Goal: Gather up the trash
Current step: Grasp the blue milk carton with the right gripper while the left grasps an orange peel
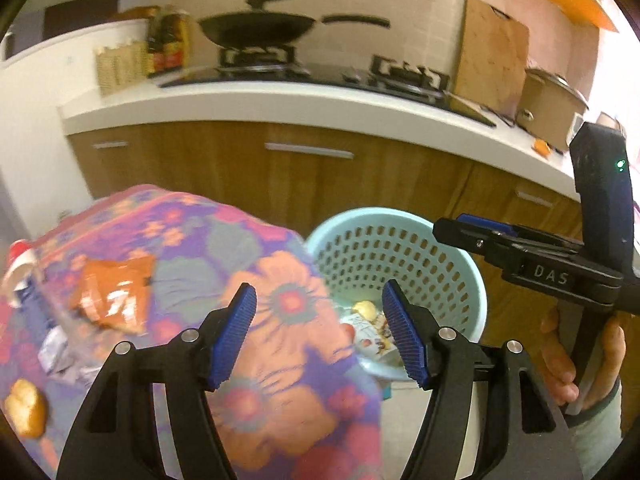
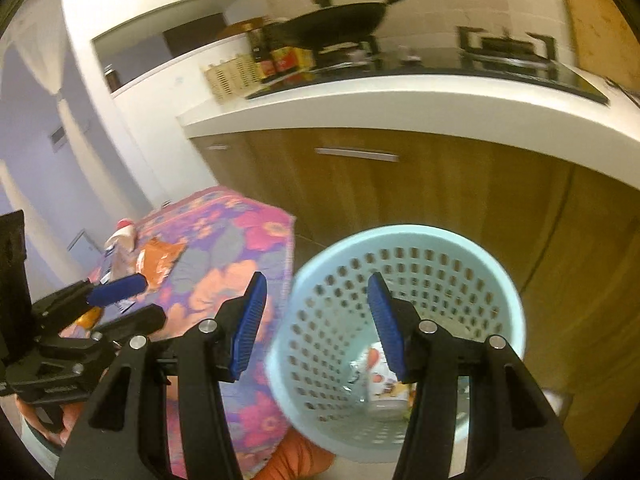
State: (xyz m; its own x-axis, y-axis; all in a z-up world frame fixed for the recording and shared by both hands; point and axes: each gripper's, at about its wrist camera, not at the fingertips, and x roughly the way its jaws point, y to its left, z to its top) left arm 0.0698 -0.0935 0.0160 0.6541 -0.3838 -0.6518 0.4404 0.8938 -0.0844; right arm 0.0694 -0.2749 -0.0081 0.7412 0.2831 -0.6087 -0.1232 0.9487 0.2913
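Two tools hang over the scene, each with its blue pads apart and nothing between them. The left tool [image 1: 320, 332] sits above the near edge of a flowered cloth [image 1: 248, 280] covering a bench, its right pad over the rim of a pale blue perforated basket [image 1: 400, 248]. The right tool [image 2: 316, 320] points down into that basket [image 2: 400, 280], which stands on the floor just beside the bench. In the bottom of the basket lie a printed wrapper [image 1: 372, 338] and a yellowish scrap [image 1: 366, 309]. On the cloth rest an orange packet [image 1: 114, 288], a red-capped bottle [image 1: 20, 268] and a bread roll [image 1: 26, 410]. Behind runs a white kitchen counter [image 1: 280, 104] with a black wok [image 1: 260, 30] on the stove.
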